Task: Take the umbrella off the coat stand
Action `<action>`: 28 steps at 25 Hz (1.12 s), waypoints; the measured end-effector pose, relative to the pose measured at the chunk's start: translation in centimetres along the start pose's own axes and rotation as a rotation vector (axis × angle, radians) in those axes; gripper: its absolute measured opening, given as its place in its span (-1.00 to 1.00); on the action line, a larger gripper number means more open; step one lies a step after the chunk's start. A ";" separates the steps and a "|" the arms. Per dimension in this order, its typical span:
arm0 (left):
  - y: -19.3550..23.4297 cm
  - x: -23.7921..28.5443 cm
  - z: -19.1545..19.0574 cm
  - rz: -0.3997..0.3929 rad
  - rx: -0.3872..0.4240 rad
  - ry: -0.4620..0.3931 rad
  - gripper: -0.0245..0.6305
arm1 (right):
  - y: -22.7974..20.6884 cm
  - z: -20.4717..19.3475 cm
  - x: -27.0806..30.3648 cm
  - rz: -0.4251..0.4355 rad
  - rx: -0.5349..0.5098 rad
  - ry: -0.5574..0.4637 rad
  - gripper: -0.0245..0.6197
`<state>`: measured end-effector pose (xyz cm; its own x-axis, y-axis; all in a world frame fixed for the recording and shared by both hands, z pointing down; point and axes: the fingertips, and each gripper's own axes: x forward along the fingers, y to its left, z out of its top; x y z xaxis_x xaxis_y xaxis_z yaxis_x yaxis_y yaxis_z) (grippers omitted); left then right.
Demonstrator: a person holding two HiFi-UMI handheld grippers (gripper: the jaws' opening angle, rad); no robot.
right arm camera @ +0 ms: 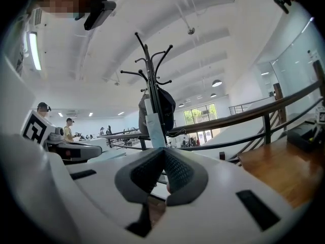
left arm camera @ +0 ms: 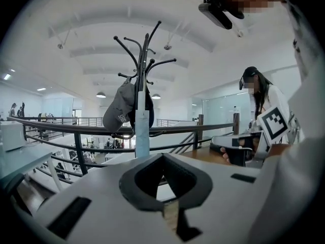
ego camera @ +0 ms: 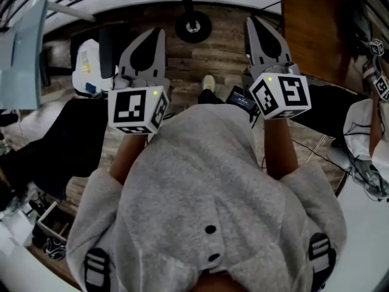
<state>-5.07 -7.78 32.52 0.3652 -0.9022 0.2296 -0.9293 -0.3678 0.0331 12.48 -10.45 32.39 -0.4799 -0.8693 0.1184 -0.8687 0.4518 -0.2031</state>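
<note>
The black coat stand (left arm camera: 144,60) rises straight ahead of both grippers, and its round base (ego camera: 193,26) shows on the wooden floor in the head view. A grey cap (left arm camera: 119,111), a dark bundle (right arm camera: 165,108) and a long pale blue folded thing (left arm camera: 142,133), which seems to be the umbrella (right arm camera: 154,128), hang on it. My left gripper (left arm camera: 162,156) and my right gripper (right arm camera: 163,150) are held side by side, some way short of the stand. Both are shut with nothing between the jaws. In the head view, left gripper (ego camera: 157,36) and right gripper (ego camera: 252,23) point toward the base.
A dark metal railing (left arm camera: 76,128) runs behind the stand. Another person (left arm camera: 259,95) with a marker cube (left arm camera: 274,122) stands at the right in the left gripper view. A wooden cabinet (ego camera: 310,23) is at the far right, and white desks (ego camera: 12,242) are at the left.
</note>
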 end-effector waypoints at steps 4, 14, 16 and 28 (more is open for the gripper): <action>1.4 1.3 0.4 0.014 0.000 0.010 -0.88 | -0.4 0.3 1.8 0.005 0.007 0.002 -0.90; 3.5 4.8 1.1 0.028 -0.014 -0.007 -0.88 | -1.4 1.5 5.7 0.024 -0.027 0.009 -0.90; 3.5 5.4 1.2 0.030 -0.017 -0.009 -0.88 | -1.6 1.8 6.2 0.032 -0.031 0.006 -0.90; 3.1 8.1 1.9 0.054 0.001 -0.022 -0.88 | -2.6 2.3 8.2 0.096 -0.041 0.004 -0.90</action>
<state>-4.90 -16.67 32.61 0.3157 -0.9255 0.2093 -0.9476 -0.3188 0.0198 11.06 -19.19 31.65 -0.5612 -0.8211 0.1042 -0.8231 0.5406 -0.1738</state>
